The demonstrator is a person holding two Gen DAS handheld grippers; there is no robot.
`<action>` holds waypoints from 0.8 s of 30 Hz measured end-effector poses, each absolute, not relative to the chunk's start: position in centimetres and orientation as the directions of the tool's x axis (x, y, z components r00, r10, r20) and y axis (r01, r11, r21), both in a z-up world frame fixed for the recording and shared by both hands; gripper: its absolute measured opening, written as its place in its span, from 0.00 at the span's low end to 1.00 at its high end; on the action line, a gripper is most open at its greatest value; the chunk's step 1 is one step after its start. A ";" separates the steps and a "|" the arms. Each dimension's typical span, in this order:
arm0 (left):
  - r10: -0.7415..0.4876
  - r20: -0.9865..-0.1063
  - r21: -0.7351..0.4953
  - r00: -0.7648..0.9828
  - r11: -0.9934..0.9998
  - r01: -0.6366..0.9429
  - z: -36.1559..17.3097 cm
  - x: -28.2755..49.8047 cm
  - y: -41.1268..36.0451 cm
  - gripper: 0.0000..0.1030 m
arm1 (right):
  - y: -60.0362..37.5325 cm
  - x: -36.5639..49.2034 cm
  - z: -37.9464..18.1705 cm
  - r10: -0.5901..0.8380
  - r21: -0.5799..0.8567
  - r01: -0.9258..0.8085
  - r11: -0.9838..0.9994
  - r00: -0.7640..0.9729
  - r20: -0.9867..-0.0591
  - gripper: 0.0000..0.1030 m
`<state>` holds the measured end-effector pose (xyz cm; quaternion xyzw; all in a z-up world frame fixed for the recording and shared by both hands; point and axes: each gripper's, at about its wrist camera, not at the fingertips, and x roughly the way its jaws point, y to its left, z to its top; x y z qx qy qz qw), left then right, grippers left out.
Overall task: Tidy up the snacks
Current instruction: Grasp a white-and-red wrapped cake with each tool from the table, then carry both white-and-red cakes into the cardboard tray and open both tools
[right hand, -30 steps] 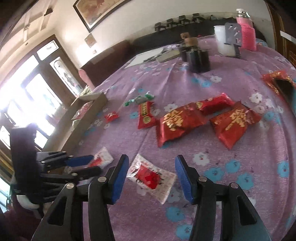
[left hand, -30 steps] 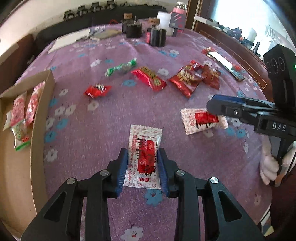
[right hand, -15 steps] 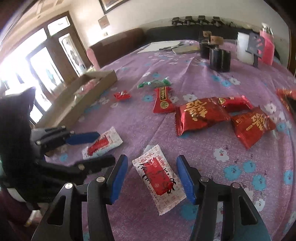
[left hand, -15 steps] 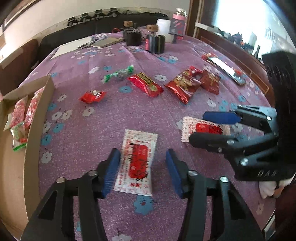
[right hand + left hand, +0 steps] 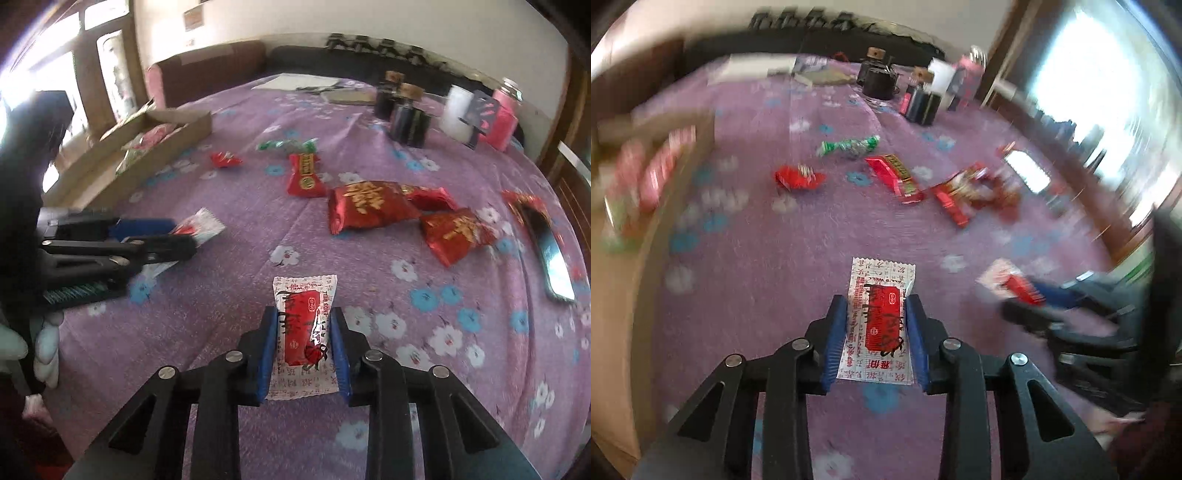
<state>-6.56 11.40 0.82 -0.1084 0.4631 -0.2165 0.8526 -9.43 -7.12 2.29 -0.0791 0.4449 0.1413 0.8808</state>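
My left gripper (image 5: 877,306) is shut on a white-and-red snack packet (image 5: 879,317), held just above the purple flowered tablecloth (image 5: 768,288). My right gripper (image 5: 303,319) is shut on a second white-and-red packet (image 5: 303,328). Each gripper shows in the other's view, the left gripper (image 5: 177,240) at the left and the right gripper (image 5: 1030,299) at the right. A cardboard box (image 5: 155,147) with several snacks in it lies at the table's left edge; it is blurred in the left wrist view (image 5: 646,192).
Loose on the cloth: a small red candy (image 5: 223,159), a green-wrapped candy (image 5: 286,144), a red bar (image 5: 304,175), two red foil bags (image 5: 369,208) and a phone (image 5: 550,251) at the right. Dark jars (image 5: 408,118), a white cup and a pink bottle stand at the back.
Both grippers have closed on their packets, having been open around them half a second ago. The left wrist view is now blurred by motion and the packet sits lifted in the jaws.
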 end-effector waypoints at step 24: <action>-0.140 -0.741 -0.251 0.657 0.965 -0.078 6.9 -4.3 32.2 0.29 | 8.2 -3.1 9.5 0.498 0.256 -0.490 0.833 0.463 -0.733 0.27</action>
